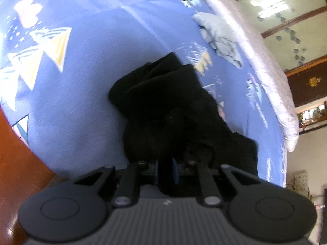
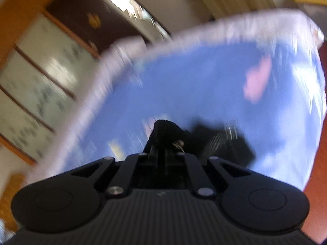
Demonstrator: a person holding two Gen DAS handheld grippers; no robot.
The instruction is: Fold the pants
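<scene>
Pants [image 1: 163, 106] lie bunched near the bed's [image 1: 85, 94] quilted edge, long axis running straight ahead from my left gripper [image 1: 166, 171]; both grippers' fingers pinch their dark cloth.

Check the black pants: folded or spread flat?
Bunched, not flat: the black pants sit heaped in layers on the blue bedsheet. Neat fold: cannot tell.
</scene>
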